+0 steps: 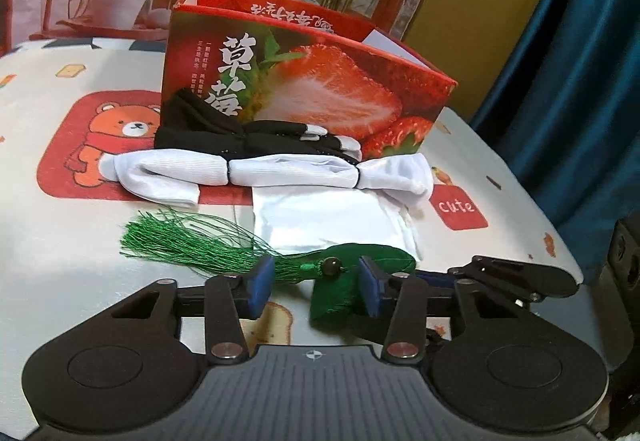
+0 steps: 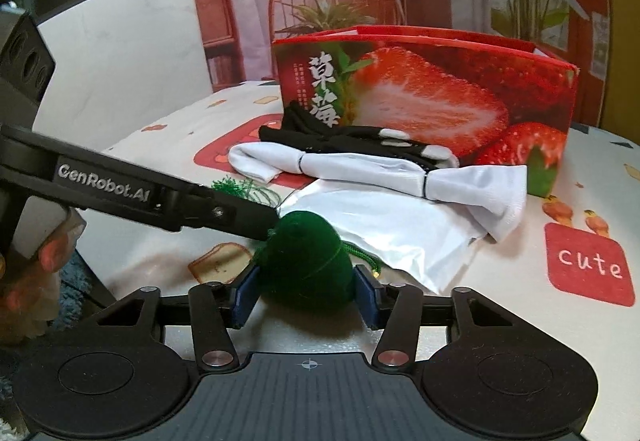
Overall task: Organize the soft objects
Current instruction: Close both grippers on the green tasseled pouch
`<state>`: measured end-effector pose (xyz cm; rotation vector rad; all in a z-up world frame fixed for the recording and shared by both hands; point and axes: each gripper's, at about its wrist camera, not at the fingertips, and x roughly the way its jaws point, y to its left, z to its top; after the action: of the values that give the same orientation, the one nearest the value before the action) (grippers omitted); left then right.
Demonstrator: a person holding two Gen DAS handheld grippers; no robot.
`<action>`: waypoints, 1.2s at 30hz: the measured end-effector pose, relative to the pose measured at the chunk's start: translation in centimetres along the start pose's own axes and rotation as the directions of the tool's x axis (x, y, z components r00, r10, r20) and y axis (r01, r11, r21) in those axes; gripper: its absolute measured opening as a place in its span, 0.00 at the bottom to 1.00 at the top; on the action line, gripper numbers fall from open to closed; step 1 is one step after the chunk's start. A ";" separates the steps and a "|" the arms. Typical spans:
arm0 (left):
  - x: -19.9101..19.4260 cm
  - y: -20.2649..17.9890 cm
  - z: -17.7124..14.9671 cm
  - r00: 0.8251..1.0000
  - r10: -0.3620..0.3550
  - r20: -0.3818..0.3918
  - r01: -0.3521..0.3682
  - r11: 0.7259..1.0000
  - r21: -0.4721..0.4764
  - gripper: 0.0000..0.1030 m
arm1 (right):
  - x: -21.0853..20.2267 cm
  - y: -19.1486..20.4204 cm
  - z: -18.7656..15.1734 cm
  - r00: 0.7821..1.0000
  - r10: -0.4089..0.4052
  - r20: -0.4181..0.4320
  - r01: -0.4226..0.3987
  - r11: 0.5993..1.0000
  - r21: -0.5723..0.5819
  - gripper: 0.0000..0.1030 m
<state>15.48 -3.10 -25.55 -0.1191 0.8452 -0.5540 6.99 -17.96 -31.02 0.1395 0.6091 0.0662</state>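
A green sachet (image 2: pixel 306 261) with a long green tassel (image 1: pixel 192 237) lies near the front of the cartoon tablecloth (image 1: pixel 80 241). My right gripper (image 2: pixel 306 297) is shut on the sachet, a blue pad against each side. My left gripper (image 1: pixel 316 289) stands open astride the tassel's knot and bead (image 1: pixel 333 264), and its right pad overlaps the sachet (image 1: pixel 340 305). One of the left fingers (image 2: pixel 224 215) reaches in from the left to the sachet's top. Behind lie a flat white cloth (image 1: pixel 328 217), tied white socks (image 1: pixel 280 171) and black gloves (image 1: pixel 208 137).
An open red strawberry box (image 1: pixel 320 89) stands upright behind the soft things. A blue curtain (image 1: pixel 580 81) hangs at the right, past the table's rounded edge. A printed backdrop with plants fills the back. A hand (image 2: pixel 40 261) shows at lower left.
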 end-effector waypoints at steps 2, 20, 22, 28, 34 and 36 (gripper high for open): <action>0.0 0.2 0.0 1.000 -0.012 -0.002 0.012 1.000 -0.019 0.42 | -0.1 0.0 0.0 1.000 -0.001 0.004 0.001 1.000 -0.005 0.43; -0.6 0.7 0.2 0.997 -0.081 0.022 0.082 0.993 -0.080 0.39 | -0.4 0.1 0.0 1.000 -0.015 0.023 0.015 0.999 -0.030 0.40; -0.9 0.3 0.4 0.995 -0.088 0.038 0.090 0.994 -0.062 0.42 | -0.3 0.1 0.0 1.000 -0.017 0.019 0.018 0.999 -0.034 0.40; -0.9 -0.7 0.7 0.994 -0.101 0.030 0.102 0.995 -0.018 0.51 | 0.0 0.5 0.0 1.000 -0.018 0.021 0.019 0.998 -0.063 0.40; 0.5 -0.2 0.3 0.994 -0.107 -0.008 0.106 0.993 -0.053 0.59 | 0.1 0.7 -0.1 1.000 -0.014 0.024 0.015 0.997 -0.072 0.40; 0.8 0.0 0.2 0.993 -0.119 -0.013 0.118 0.991 -0.070 0.60 | 0.1 0.6 -0.2 1.000 -0.012 0.022 0.013 0.998 -0.066 0.41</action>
<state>16.07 -3.50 -26.01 -0.2290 0.8782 -0.6385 6.95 -17.32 -31.09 0.0719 0.5852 0.0727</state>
